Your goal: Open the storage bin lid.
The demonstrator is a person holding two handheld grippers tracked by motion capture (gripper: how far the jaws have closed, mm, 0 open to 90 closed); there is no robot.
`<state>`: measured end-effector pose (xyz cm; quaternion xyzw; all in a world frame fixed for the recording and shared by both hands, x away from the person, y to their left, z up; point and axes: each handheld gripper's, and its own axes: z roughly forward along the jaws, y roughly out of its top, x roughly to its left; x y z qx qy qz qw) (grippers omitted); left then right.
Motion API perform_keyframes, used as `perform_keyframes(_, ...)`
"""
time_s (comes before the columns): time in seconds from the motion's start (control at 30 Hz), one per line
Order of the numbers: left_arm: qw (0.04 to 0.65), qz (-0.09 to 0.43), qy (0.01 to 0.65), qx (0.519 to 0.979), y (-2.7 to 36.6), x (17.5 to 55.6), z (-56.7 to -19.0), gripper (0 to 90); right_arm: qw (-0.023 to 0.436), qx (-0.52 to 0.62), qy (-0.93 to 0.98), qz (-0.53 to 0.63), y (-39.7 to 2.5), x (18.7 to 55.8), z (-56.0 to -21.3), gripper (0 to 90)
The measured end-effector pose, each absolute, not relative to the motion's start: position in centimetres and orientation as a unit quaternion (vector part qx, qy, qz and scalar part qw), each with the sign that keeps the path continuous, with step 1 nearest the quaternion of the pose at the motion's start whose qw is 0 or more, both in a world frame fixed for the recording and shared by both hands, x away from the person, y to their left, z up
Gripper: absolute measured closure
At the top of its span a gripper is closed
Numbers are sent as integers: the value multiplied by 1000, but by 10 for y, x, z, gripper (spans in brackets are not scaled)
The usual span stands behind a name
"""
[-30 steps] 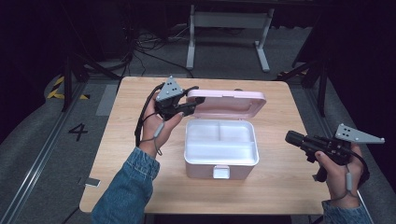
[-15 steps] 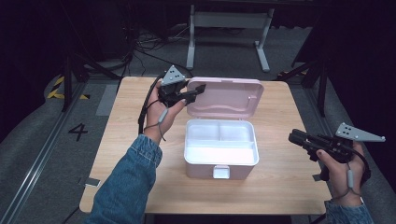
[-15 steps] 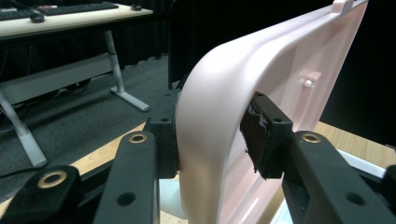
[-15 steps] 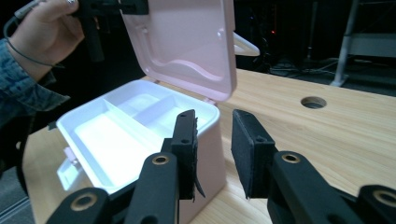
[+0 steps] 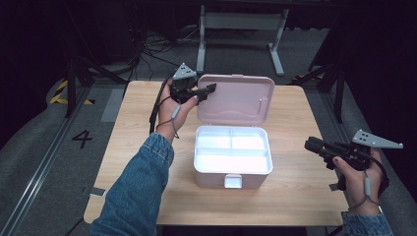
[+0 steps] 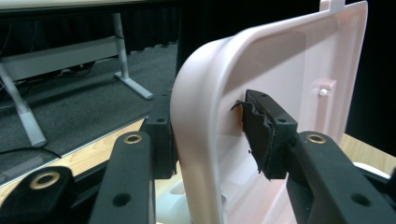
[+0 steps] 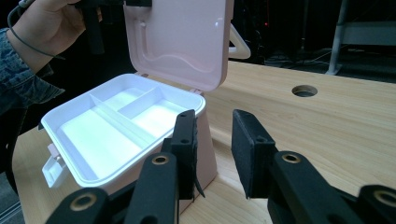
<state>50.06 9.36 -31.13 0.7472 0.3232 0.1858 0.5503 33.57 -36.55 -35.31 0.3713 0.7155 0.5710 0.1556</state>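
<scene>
The left gripper (image 5: pixel 209 90) clamped the left edge of the raised pink plastic lid (image 5: pixel 238 98), one jaw on each face. That lid stood upright behind its white-lined rectangular plastic box (image 5: pixel 233 156) mid-table. The right gripper (image 5: pixel 314 145) hovered at the wooden table (image 5: pixel 295 196)'s right edge, jaws apart, holding nothing.

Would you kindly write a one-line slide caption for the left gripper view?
Left gripper straddles the edge of the pink box's raised lid, one jaw on either side.

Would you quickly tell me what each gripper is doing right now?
Left gripper: shut on the pink plastic box lid.
Right gripper: open, holding nothing.
</scene>
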Motion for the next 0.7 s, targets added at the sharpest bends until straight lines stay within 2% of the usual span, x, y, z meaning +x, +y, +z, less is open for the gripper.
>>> perform_keyframes(0.27, 540, 197, 331, 748, 91, 510, -318, 522, 153, 373, 715, 571, -366, 336, -354, 712)
perform_keyframes(0.7, 523, 184, 355, 752, 93, 533, -337, 518, 150, 377, 710, 576, -367, 335, -355, 688)
